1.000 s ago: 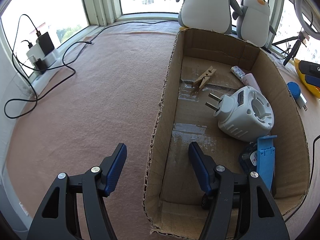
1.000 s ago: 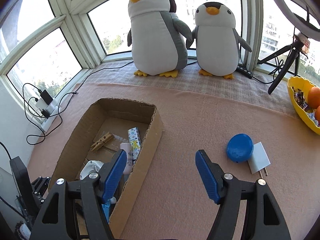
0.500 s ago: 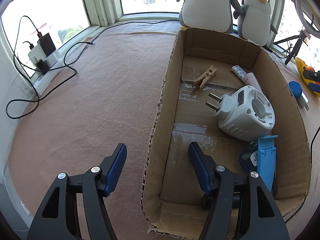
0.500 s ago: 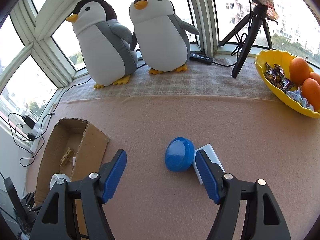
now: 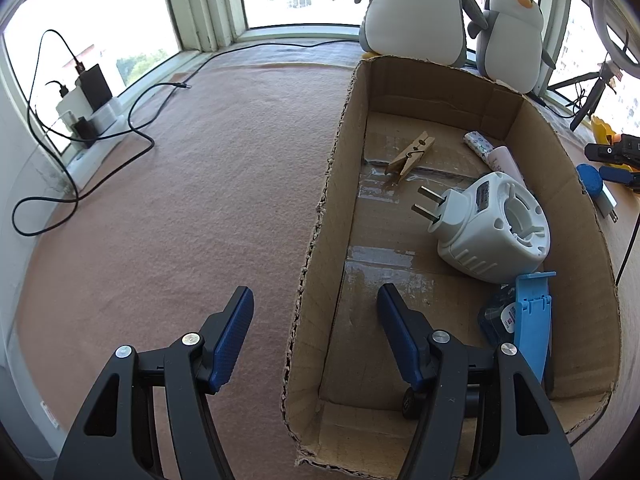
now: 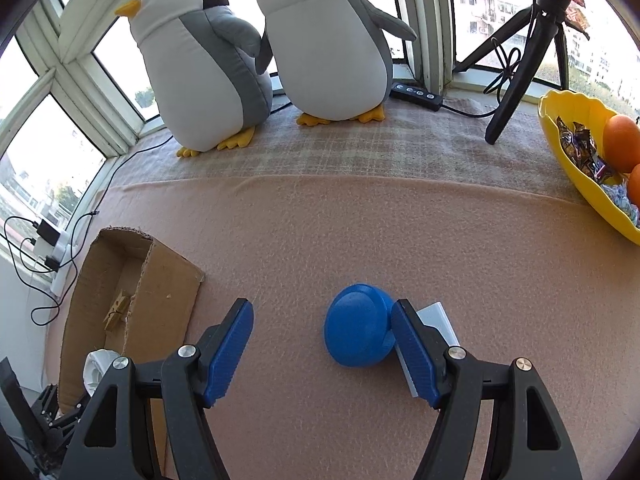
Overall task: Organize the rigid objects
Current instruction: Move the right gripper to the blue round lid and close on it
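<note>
Both grippers stand with their jaws apart. Right gripper [image 6: 322,342] is tilted down over the pink blanket [image 6: 360,232], nothing pressed between its pads; the blue round lid [image 6: 356,326] lies on the blanket between the fingers, close against the right-hand one, with a white plug adapter [image 6: 438,316] just beyond it. Left gripper [image 5: 316,330] straddles the near left wall of the cardboard box [image 5: 320,240], one finger outside, one inside, and no pad visibly presses the wall. Inside the box lie a wooden clothespin [image 5: 410,156], a white plug-in device [image 5: 490,228], a light-blue clip [image 5: 532,320] and a small tube [image 5: 504,162]. Two plush penguins [image 6: 320,40] stand by the window, and a yellow fruit bowl [image 6: 560,148] sits at the right.
</note>
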Action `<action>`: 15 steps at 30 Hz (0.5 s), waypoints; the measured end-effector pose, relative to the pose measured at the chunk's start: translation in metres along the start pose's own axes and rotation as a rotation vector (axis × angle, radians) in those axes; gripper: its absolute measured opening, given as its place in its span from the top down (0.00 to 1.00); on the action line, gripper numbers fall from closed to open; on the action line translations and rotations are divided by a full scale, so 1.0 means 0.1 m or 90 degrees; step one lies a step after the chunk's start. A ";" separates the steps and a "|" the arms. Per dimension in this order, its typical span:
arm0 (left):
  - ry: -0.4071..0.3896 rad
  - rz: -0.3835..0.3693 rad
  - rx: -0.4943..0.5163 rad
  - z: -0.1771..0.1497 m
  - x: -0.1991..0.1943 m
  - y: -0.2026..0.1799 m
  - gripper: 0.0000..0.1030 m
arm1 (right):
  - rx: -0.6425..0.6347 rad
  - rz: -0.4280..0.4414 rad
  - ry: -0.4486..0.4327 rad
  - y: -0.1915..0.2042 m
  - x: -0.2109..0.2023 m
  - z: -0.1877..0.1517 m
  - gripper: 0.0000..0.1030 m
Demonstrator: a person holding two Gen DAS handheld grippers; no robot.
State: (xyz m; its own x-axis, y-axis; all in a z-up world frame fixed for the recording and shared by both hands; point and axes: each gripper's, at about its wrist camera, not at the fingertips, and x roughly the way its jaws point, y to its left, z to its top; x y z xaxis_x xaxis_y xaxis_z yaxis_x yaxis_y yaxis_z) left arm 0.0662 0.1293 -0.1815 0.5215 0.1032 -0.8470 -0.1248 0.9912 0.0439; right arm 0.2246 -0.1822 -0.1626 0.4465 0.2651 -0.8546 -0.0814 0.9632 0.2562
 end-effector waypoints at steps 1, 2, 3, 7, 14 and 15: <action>0.000 0.000 0.000 0.00 0.00 0.00 0.37 | -0.003 0.002 0.003 0.02 0.01 -0.01 0.34; 0.000 0.000 0.000 0.00 0.00 0.00 0.37 | -0.006 0.004 0.007 0.04 0.03 -0.01 0.34; 0.000 0.000 0.000 0.00 0.00 0.00 0.37 | -0.011 0.006 0.011 0.06 0.05 -0.02 0.34; 0.000 -0.001 -0.002 0.00 0.00 -0.01 0.37 | -0.027 0.006 0.028 0.15 0.13 -0.06 0.34; -0.001 -0.002 -0.004 0.00 0.00 -0.01 0.37 | 0.016 0.019 0.023 0.12 0.01 -0.19 0.34; -0.001 -0.002 -0.005 0.00 0.01 -0.01 0.37 | 0.024 0.017 0.022 0.10 -0.01 -0.22 0.34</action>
State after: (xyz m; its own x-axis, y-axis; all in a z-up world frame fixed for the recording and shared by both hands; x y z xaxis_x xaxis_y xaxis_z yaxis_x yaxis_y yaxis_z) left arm 0.0662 0.1288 -0.1822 0.5233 0.1009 -0.8462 -0.1299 0.9908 0.0378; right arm 0.2032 -0.1715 -0.1689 0.4135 0.2923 -0.8623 -0.0589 0.9537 0.2951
